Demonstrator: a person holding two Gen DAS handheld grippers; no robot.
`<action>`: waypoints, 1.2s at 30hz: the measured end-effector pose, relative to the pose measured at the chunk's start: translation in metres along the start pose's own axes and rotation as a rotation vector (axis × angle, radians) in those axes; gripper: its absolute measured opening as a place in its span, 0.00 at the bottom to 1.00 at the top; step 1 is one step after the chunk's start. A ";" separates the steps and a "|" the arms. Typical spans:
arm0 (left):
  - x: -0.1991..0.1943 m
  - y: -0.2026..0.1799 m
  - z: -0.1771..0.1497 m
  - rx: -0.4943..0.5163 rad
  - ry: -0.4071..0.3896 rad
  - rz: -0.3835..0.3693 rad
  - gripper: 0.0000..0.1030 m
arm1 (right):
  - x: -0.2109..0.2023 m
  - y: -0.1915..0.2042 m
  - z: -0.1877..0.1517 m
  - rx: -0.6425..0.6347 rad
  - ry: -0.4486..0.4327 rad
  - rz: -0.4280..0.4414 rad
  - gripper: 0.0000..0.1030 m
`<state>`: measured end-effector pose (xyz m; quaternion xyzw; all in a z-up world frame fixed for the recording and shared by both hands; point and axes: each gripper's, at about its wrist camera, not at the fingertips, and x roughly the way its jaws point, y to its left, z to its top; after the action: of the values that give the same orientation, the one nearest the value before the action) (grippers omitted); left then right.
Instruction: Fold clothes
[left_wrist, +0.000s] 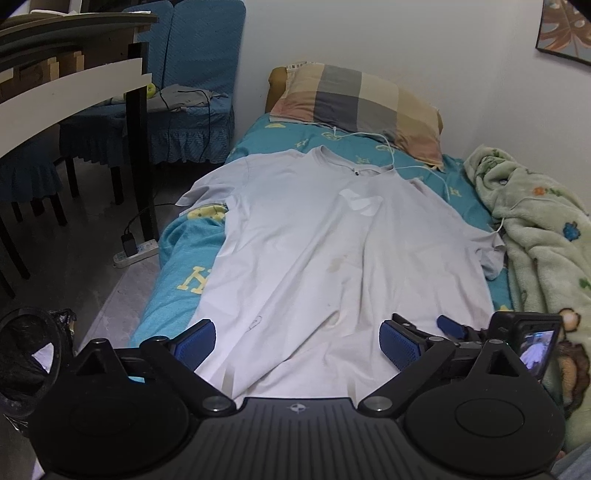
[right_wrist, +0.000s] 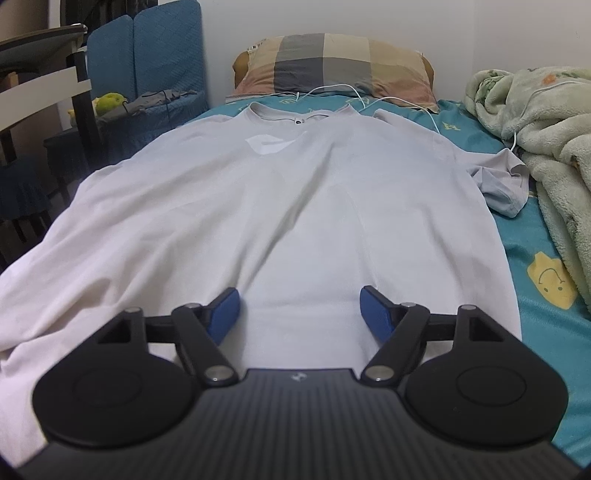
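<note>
T-shirt (right_wrist: 258, 206) hem: hidden behind the gripper bodies (both views)
Wall picture (left_wrist: 565, 29): cut off by the frame's corner
Chair-seat clutter (left_wrist: 177, 98): too small to identify

- bed (left_wrist: 173, 258) with a teal cartoon-print sheet, pushed against plain white walls (left_wrist: 369, 33)
- plaid pillow (left_wrist: 358, 99) at the bed's head, fuzzy green blanket (left_wrist: 546, 236) along its wall side
- blue-covered chairs (left_wrist: 199, 74) and a dark table (left_wrist: 74, 48) beside the bed
- grey floor (left_wrist: 85, 243) there, power strip (left_wrist: 135, 253) on it
- framed picture (left_wrist: 565, 29) above the bed
</note>
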<state>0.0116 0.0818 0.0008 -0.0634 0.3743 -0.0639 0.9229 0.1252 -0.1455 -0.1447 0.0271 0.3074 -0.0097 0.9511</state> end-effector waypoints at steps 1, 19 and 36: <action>-0.001 -0.001 0.000 -0.001 -0.002 -0.005 0.95 | 0.000 0.000 0.000 0.001 0.000 0.000 0.72; 0.002 -0.008 0.000 0.009 0.034 0.046 0.95 | 0.001 0.001 0.000 0.001 0.000 0.000 0.72; 0.005 -0.013 0.001 0.019 0.050 0.063 0.96 | 0.001 0.001 0.000 0.002 0.000 0.001 0.72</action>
<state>0.0155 0.0679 0.0003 -0.0412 0.3985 -0.0397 0.9154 0.1259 -0.1449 -0.1453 0.0279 0.3076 -0.0096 0.9511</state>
